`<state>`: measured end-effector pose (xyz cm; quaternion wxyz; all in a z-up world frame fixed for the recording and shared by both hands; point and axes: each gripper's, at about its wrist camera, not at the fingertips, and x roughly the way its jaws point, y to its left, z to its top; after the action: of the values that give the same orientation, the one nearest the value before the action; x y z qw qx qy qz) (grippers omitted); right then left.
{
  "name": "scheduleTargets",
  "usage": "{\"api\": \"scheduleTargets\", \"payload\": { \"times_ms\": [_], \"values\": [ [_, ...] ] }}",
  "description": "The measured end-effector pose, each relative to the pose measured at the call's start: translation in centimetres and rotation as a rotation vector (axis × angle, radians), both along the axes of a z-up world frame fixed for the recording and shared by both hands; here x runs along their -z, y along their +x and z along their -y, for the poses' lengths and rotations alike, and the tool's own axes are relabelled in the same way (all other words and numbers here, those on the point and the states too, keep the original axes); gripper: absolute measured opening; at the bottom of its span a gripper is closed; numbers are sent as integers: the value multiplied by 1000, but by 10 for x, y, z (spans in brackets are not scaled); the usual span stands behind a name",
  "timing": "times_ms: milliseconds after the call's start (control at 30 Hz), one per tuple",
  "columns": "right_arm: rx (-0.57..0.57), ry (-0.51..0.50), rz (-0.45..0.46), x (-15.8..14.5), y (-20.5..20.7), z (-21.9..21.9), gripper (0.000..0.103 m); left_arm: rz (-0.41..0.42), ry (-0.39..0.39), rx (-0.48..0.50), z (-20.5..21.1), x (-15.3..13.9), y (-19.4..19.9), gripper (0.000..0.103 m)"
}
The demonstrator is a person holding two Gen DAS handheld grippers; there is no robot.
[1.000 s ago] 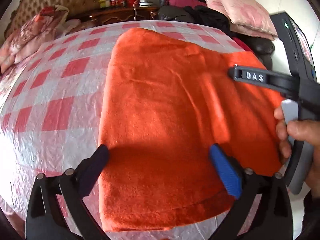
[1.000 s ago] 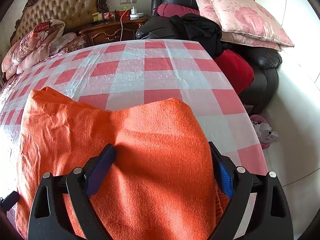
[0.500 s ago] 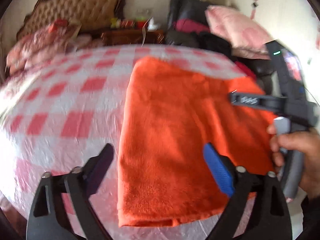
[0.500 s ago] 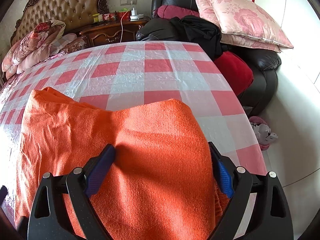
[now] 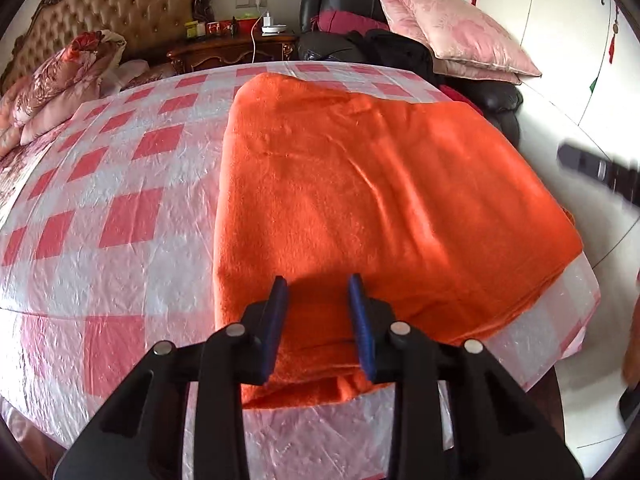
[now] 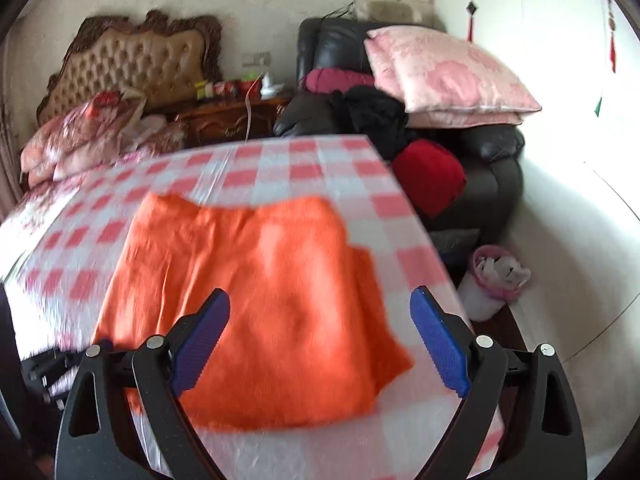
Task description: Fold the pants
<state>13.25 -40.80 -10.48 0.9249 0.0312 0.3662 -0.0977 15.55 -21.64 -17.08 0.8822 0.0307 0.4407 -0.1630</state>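
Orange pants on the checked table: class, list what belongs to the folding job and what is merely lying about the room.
Belongs to the job:
orange pants
left gripper
right gripper
checked table

Just lying about:
pink pillows
black sofa
red cushion
wooden nightstand
waste bin

The left gripper (image 5: 318, 280) is black plastic. It has two thick arms that spread out like a fork. Round silver screws sit on the arms. Its fingers (image 5: 276, 312) have flat dark blue pads. The right gripper (image 6: 320, 308) looks the same: black arms, silver screws, and blue pads with tiny bumps on the fingers (image 6: 438, 344).
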Motion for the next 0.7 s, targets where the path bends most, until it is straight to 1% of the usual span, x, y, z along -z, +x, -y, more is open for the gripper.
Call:
{"api": "scheduleTargets", "payload": {
  "times_ms": [67,167,233,300,333,367,400,433,467,533,567,600,700],
  "values": [
    [-10,-22,-33,14,-1,-11,88,-7,-6,5,-2,1,1,32],
    [3,-18,-82,33,1,-16,85,-10,-13,14,-6,3,2,33],
    [16,-13,-116,45,2,-15,81,-4,-7,16,-5,4,2,33],
    [24,-32,-145,55,2,-15,82,5,8,15,-4,3,-1,33],
    [21,-47,-153,58,2,-16,82,32,23,0,-4,-1,-5,33],
    [14,-67,-161,60,2,-17,82,57,20,2,-3,-5,-9,32],
    [10,-74,-164,61,2,-18,82,85,18,16,-1,-10,-14,32],
    [14,-68,-164,62,2,-17,83,125,38,38,4,-15,-20,33],
    [19,-60,-164,63,1,-16,83,138,50,44,6,-17,-22,33],
    [28,-62,-164,66,1,-16,85,87,27,44,6,-12,-18,33],
    [35,-60,-162,67,0,-15,86,60,16,35,4,-7,-15,35],
    [38,-53,-161,67,0,-15,86,46,11,29,1,-3,-13,38],
    [40,-28,-160,68,-1,-10,87,32,-11,10,-5,-2,-9,49]
  ]
}}
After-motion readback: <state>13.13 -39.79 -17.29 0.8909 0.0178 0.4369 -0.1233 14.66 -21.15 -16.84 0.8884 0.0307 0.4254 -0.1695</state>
